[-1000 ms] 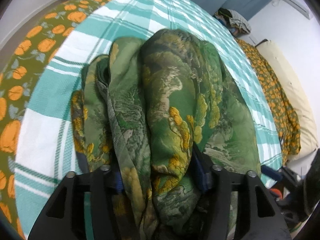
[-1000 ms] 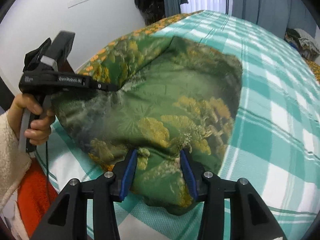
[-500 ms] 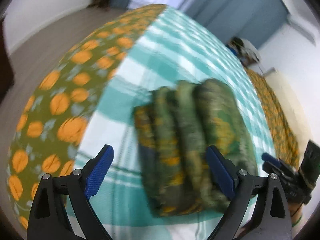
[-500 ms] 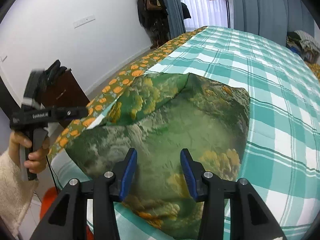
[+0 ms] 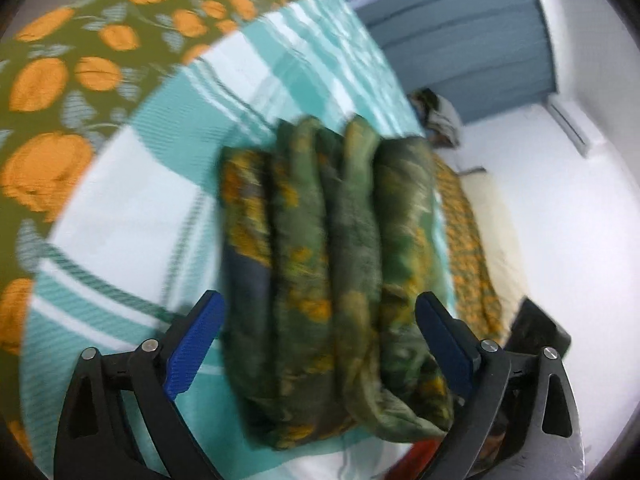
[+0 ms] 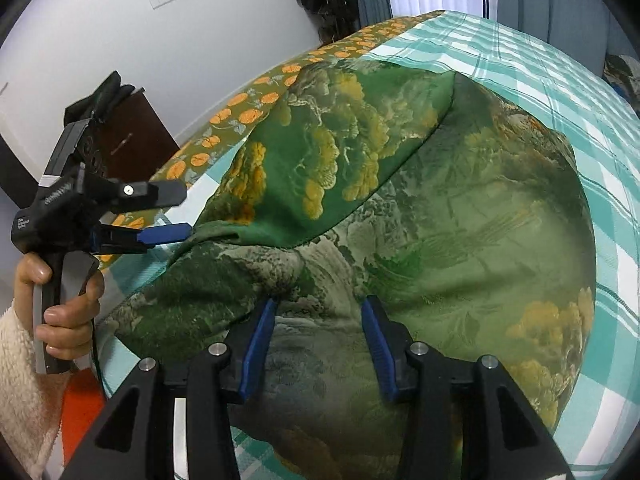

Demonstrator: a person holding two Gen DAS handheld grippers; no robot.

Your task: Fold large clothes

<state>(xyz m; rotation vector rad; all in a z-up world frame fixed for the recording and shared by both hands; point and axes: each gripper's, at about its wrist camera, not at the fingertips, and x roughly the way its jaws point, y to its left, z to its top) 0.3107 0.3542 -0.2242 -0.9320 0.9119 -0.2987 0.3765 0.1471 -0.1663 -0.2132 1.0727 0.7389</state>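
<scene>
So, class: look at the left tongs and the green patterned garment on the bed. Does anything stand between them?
Nothing visible does. The left tongs are opening, and the folded green garment lies directly between the blue pads, apart from both, on the checked bedspread.

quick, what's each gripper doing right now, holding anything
Left gripper: jaws opening, wide, pads clear of the folded green garment; holding nothing.
Right gripper: half closed around a fold of the garment; cannot tell if it grips.

White lettering on the left tongs point(image 6: 166, 216) is too blurred to read.
</scene>
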